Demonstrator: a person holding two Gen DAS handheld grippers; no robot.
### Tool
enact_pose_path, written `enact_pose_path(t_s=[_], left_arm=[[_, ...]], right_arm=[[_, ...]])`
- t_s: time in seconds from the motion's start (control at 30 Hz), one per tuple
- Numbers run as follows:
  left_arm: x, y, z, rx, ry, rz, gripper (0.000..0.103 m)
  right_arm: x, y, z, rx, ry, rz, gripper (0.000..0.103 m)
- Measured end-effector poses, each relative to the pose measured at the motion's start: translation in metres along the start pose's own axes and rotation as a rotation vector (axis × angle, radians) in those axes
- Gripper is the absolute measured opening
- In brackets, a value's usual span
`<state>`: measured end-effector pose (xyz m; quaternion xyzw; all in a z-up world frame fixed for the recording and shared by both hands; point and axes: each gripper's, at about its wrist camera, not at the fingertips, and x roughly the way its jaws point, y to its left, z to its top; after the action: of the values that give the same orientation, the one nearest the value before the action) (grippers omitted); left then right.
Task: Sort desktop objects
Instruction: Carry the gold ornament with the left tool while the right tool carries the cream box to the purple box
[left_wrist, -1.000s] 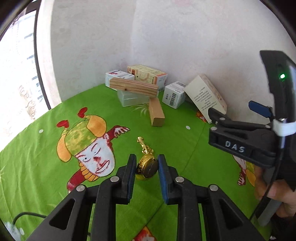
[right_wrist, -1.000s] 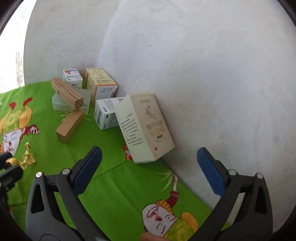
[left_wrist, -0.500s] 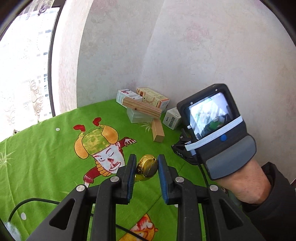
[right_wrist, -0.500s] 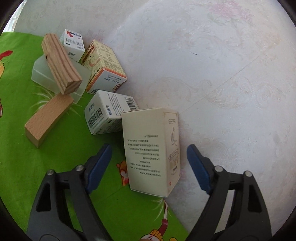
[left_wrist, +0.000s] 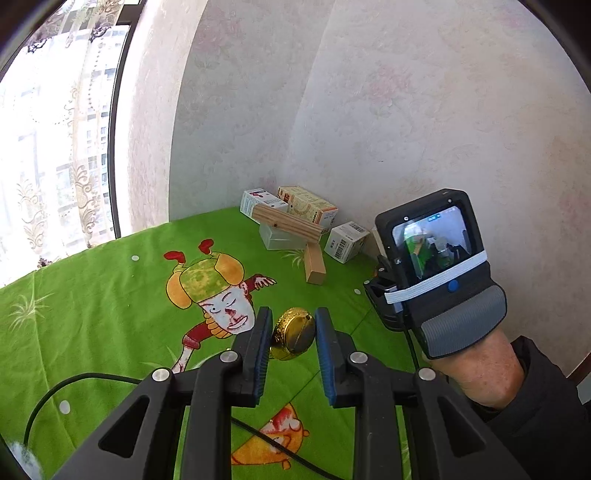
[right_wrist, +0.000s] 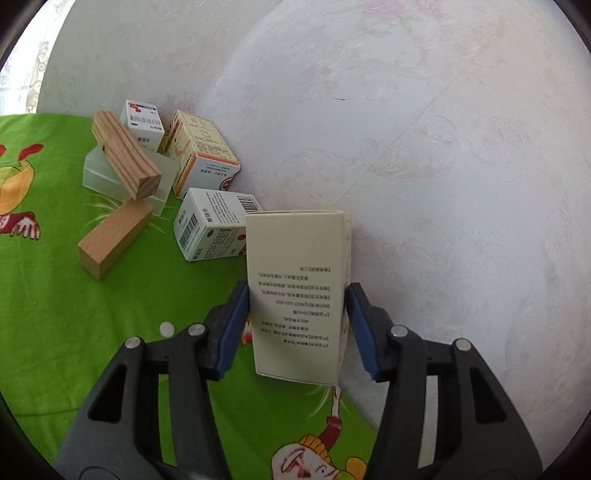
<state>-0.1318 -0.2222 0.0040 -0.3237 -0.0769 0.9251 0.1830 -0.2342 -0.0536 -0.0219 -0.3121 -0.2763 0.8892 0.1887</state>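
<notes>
A gold pocket watch (left_wrist: 293, 334) is pinched narrowly in the left gripper (left_wrist: 291, 343) and could slip, being round. At twelve o'clock, a cream box (right_wrist: 297, 291) against the wall is clamped by the right gripper (right_wrist: 297, 325); its thin card could crush.

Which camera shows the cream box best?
The right wrist view: the cream box fills its centre between the right gripper pads. In the left wrist view it is almost wholly hidden behind the right gripper's camera.

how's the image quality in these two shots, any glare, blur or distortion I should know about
Left wrist view: the window is blown out white, fisheye curves the wall, and the gold pocket watch stays sharp. Right wrist view: even, soft light, strong edge bending, and the print on the cream box is slightly soft.
</notes>
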Motion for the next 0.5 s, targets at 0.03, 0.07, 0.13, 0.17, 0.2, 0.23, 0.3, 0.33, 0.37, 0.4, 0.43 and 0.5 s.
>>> enact_pose_path(t_s=[0.03, 0.07, 0.13, 0.17, 0.2, 0.23, 0.3, 0.33, 0.37, 0.4, 0.43, 0.5], left_arm=[[-0.003, -0.001, -0.001, 0.0, -0.002, 0.007, 0.024], [-0.006, -0.002, -0.002, 0.001, -0.004, 0.015, 0.024], [-0.015, -0.005, -0.005, -0.001, -0.011, 0.03, 0.024], [-0.021, -0.007, -0.006, -0.005, -0.016, 0.038, 0.024], [-0.027, -0.009, -0.008, -0.008, -0.023, 0.046, 0.024], [-0.034, -0.011, -0.01, -0.01, -0.032, 0.054, 0.024], [-0.05, -0.017, -0.014, -0.01, -0.052, 0.07, 0.024], [-0.058, -0.021, -0.015, -0.012, -0.062, 0.084, 0.024], [-0.067, -0.025, -0.017, -0.016, -0.072, 0.096, 0.024], [-0.075, -0.029, -0.019, -0.018, -0.083, 0.102, 0.024], [-0.084, -0.034, -0.02, -0.02, -0.095, 0.111, 0.024], [-0.103, -0.042, -0.025, -0.015, -0.124, 0.146, 0.024]], right_arm=[[-0.008, -0.006, -0.003, 0.016, -0.006, 0.023, 0.056], [-0.016, -0.011, -0.006, 0.03, -0.014, 0.044, 0.056], [-0.036, -0.018, -0.011, 0.053, -0.046, 0.104, 0.056], [-0.044, -0.023, -0.013, 0.065, -0.055, 0.124, 0.056], [-0.054, -0.029, -0.015, 0.079, -0.068, 0.157, 0.056], [-0.065, -0.029, -0.017, 0.09, -0.079, 0.197, 0.056], [-0.088, -0.031, -0.021, 0.103, -0.097, 0.258, 0.056], [-0.097, -0.034, -0.022, 0.11, -0.104, 0.294, 0.056], [-0.105, -0.037, -0.024, 0.121, -0.111, 0.323, 0.056], [-0.115, -0.041, -0.025, 0.132, -0.123, 0.35, 0.056], [-0.122, -0.044, -0.026, 0.141, -0.134, 0.38, 0.056], [-0.142, -0.047, -0.028, 0.151, -0.159, 0.44, 0.056]])
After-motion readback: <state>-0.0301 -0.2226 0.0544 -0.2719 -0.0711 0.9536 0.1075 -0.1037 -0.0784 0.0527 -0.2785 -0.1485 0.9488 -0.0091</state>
